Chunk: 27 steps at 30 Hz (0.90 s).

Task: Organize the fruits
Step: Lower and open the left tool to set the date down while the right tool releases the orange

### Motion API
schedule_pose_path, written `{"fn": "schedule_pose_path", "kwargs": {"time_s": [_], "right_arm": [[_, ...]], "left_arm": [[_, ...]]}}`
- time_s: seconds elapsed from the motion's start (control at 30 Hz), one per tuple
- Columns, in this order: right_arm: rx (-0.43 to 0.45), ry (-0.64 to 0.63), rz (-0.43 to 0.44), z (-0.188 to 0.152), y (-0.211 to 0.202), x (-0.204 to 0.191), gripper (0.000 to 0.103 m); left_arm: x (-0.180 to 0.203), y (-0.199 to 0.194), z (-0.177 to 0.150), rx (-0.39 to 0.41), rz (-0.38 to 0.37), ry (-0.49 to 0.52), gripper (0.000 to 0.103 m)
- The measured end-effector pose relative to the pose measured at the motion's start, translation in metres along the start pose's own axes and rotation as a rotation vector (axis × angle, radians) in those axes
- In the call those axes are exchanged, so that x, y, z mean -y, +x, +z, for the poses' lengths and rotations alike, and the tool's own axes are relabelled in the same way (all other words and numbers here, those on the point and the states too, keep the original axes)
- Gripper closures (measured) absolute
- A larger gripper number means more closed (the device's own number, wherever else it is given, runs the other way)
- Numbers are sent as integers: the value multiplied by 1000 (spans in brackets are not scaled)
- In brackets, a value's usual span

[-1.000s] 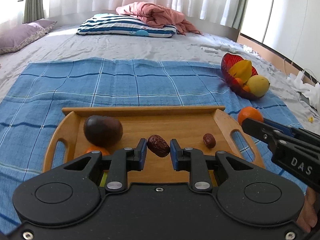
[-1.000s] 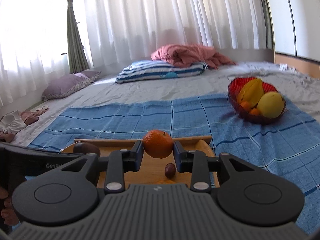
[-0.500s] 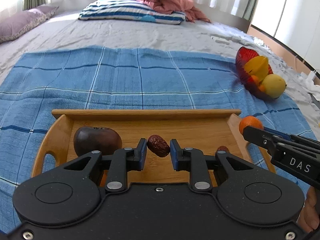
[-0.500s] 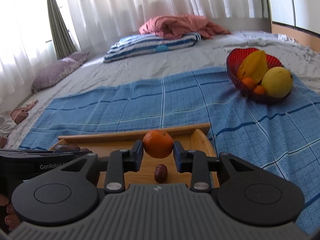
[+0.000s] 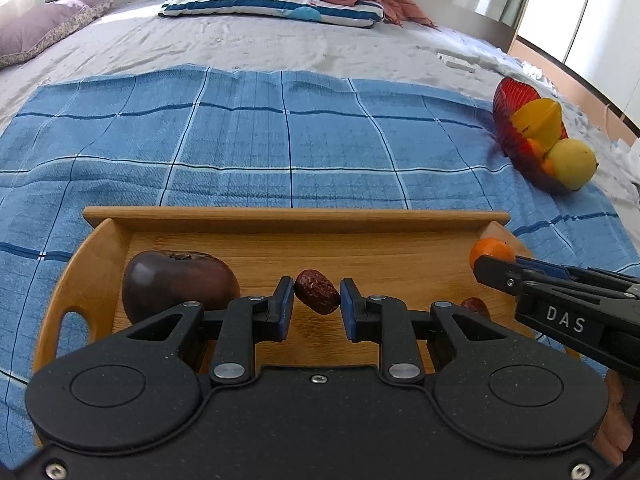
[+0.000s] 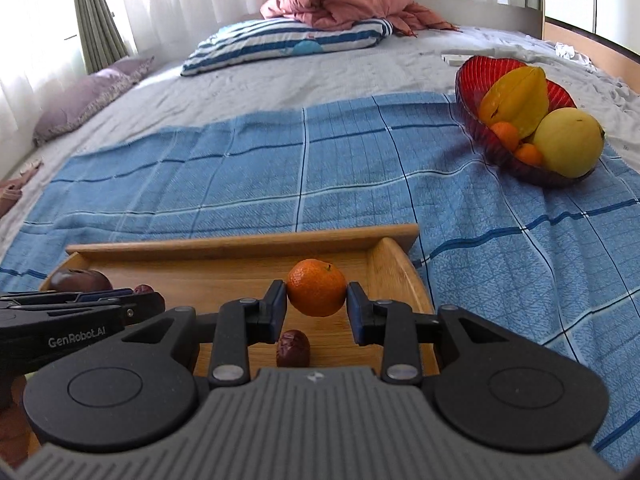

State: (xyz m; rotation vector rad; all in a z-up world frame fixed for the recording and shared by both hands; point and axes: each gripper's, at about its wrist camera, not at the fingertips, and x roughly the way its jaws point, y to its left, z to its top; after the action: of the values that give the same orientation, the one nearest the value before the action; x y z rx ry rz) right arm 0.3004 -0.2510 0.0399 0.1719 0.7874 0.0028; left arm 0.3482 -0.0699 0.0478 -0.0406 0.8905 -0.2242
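Wooden tray [image 5: 296, 216] on blue cloth [image 5: 280, 140]. Above it: left tongs [image 5: 316, 304] clamped on a red date [image 5: 317, 291]; right tongs [image 6: 316, 308] clamped on a mandarin [image 6: 316, 287]. On tray: dark fruit [image 5: 176, 284], second date [image 6: 293, 348].

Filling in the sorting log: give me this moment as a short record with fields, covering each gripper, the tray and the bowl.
left gripper: fingers shut on a red date, above the tray
right gripper: fingers shut on a mandarin, above the tray's right end
wooden tray: on the blue checked cloth; holds a dark round fruit at left and a second date at right
red bowl: on the cloth, far right; holds a starfruit, a yellow round fruit and small oranges
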Motion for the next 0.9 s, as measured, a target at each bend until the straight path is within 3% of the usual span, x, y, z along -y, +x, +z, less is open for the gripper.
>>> {"fn": "schedule_pose_path", "kwargs": {"time_s": [0.9], "right_arm": [[-25,-2,-11,-4,13,0,66]], "left_arm": [[9,12,-5,-1,11,49,79]]}}
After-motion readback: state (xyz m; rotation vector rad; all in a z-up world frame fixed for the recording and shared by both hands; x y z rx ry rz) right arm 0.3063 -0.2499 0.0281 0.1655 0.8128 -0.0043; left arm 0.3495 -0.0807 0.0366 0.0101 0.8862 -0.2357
